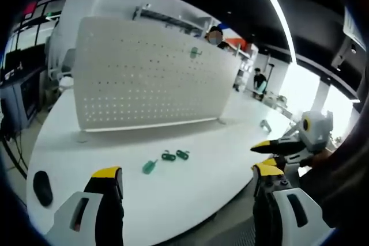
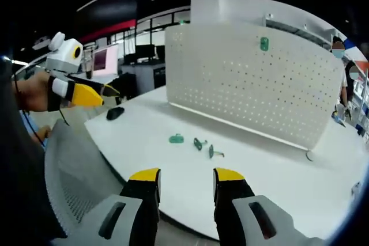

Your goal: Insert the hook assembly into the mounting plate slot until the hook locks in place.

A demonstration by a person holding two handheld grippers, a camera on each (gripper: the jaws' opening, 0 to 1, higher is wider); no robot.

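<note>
— Where are the hook pieces right now?

— I see three small green hook parts lying loose on the white bench [image 1: 173, 200], in front of the white pegboard panel [image 1: 150, 79], which stands upright. In the left gripper view, the leftmost green piece [image 1: 150, 166] lies a little apart from the other two [image 1: 168, 156] [image 1: 182, 154], which sit just beside each other. A fourth green hook [image 1: 195, 52] is mounted high on the panel (I think it is the same type, but it is too small to be sure).

— And my tools?

— The left gripper [image 1: 187, 180] hangs over the near edge of the bench, yellow-tipped fingers wide apart with nothing between them. The right gripper [image 2: 185, 177] is the same: fingers spread, holding nothing, well short of the green pieces. In the right gripper view, the left gripper shows at the left above a grey mesh chair [image 2: 81, 171].

— Anything else on the bench?

— A black computer mouse [image 1: 42, 187] near the left edge.
</note>
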